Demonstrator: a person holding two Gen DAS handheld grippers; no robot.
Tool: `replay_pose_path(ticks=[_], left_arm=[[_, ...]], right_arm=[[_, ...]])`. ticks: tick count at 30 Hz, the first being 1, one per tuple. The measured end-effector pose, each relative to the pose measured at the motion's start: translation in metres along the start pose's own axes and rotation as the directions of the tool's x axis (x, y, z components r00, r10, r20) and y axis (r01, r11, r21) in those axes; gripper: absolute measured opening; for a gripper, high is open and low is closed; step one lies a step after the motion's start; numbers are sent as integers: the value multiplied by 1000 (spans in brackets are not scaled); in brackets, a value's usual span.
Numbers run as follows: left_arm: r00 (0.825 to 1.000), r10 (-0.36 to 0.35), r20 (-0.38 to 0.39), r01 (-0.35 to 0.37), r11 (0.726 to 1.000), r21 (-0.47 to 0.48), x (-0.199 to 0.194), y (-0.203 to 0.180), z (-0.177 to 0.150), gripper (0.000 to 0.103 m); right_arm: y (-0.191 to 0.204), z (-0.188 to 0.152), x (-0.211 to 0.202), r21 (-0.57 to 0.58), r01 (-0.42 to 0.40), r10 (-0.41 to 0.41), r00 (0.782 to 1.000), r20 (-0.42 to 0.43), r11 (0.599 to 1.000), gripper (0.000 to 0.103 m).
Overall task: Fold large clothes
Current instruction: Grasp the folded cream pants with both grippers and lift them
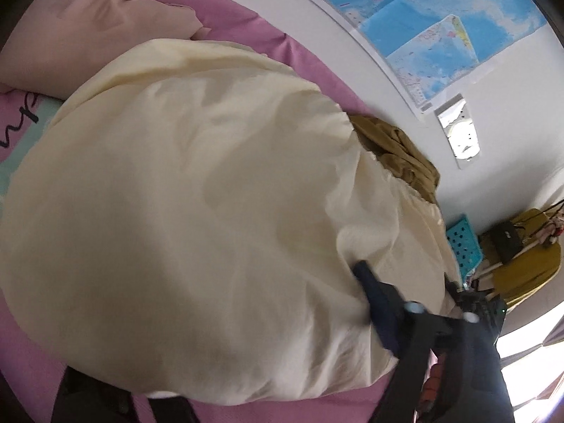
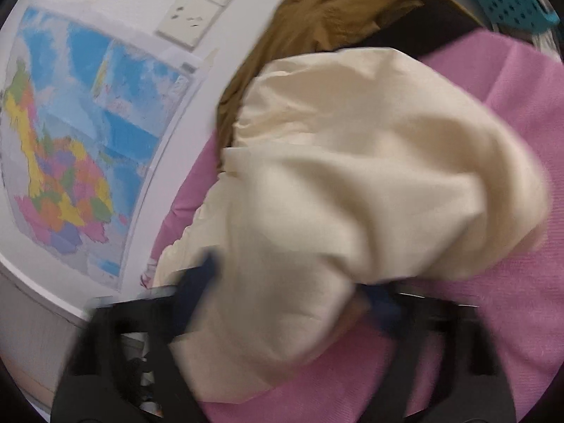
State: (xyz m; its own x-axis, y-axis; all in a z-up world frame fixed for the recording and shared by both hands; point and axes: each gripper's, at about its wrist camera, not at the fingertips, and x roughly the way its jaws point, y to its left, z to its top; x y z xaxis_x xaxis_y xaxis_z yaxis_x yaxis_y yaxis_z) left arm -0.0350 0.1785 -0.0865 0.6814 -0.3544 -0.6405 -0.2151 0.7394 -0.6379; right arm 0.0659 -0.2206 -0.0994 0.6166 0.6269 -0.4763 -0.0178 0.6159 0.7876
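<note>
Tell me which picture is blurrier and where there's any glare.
Right wrist view: motion-smeared, worst on the right gripper and the cream garment. Left wrist view: sharper, but the window at lower right is blown out, and fisheye bends the wall map.

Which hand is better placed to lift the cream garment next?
Probably right: the cream garment fills the jaws of the right gripper, while the left gripper shows only dimly at the garment's edge.
</note>
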Motion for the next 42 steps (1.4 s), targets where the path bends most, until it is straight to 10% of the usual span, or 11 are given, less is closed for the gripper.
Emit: replay_pose_path(ticks=[1, 8, 17, 24, 29, 39, 42], left_arm=[[1000, -6, -11, 6, 1000, -3, 2, 3, 2, 63], [999, -7, -46, 9, 999, 49, -1, -5, 16, 32], [992, -122, 20, 116, 975, 190, -67, -47, 66, 26], [976, -107, 189, 54, 962, 268, -148, -45, 139, 26], [935, 31, 354, -120, 966, 231, -198, -7, 207, 26], [769, 247, 590, -341, 938, 52, -256, 144, 291, 26], [790, 333, 515, -360, 932, -51, -232, 227, 278, 27]], right_arm=[[-6, 3, 2, 23, -50, 50, 998, -27, 998, 25], [34, 8, -18, -164, -141, 135, 990, -42, 976, 13], [143, 22, -66, -403, -240, 263, 965, 2, 883, 12], [245, 33, -29, -509, -356, 390, 920, -42, 784, 12], [319, 19, 57, -497, -470, 466, 873, -143, 729, 12], [407, -85, 208, -533, -571, 464, 820, -336, 624, 12], [379, -144, 259, -539, -561, 312, 816, -487, 628, 12]])
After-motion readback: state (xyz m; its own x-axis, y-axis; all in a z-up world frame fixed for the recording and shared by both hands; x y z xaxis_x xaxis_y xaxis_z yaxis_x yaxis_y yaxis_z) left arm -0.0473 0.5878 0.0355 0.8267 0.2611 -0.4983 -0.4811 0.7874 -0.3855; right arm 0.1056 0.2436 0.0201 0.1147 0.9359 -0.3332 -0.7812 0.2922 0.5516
